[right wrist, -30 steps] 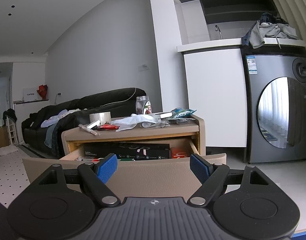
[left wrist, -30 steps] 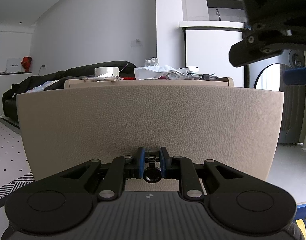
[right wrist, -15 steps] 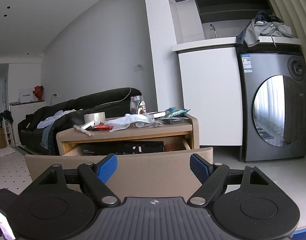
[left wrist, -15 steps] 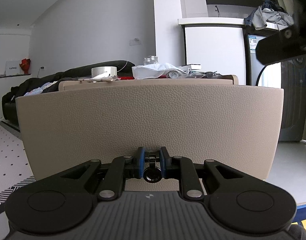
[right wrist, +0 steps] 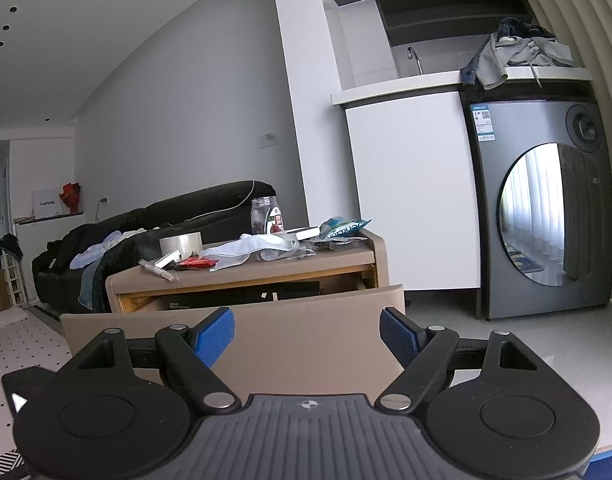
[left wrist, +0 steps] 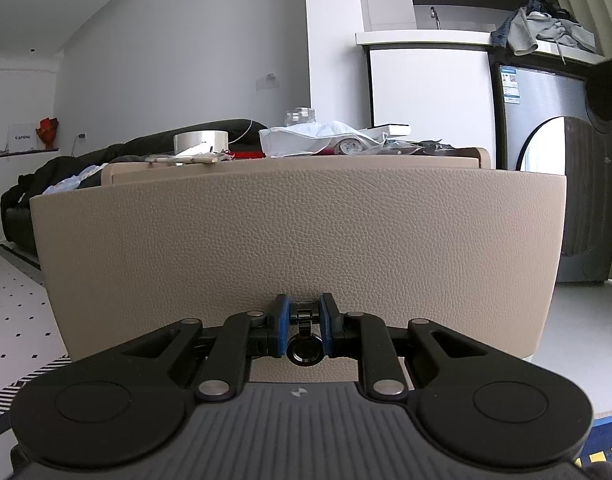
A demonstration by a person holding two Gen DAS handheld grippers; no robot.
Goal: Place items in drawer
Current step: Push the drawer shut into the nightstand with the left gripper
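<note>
A beige leather drawer front (left wrist: 297,248) fills the left wrist view, pulled out from a low beige cabinet (right wrist: 241,272). My left gripper (left wrist: 303,318) is shut on the drawer's black ring pull (left wrist: 304,348). In the right wrist view the same drawer front (right wrist: 306,336) stands out, with a black box (right wrist: 241,299) showing inside. My right gripper (right wrist: 306,334) is open and empty, held back from the drawer and above it. On the cabinet top lie a tape roll (right wrist: 180,245), a white cloth (right wrist: 249,250), a jar (right wrist: 265,221), a red packet (right wrist: 193,265) and a blue-green pouch (right wrist: 344,229).
A grey washing machine (right wrist: 546,224) stands right of the cabinet under a white counter (right wrist: 406,88) with clothes (right wrist: 514,54) piled on it. A black sofa (right wrist: 165,224) with laundry runs behind on the left. White tiled floor (left wrist: 13,304) lies left.
My right gripper has drawn back and up from the drawer, so the drawer front looks smaller and lower in its view. It has slid out of the left wrist view's top right. The left gripper keeps its hold.
</note>
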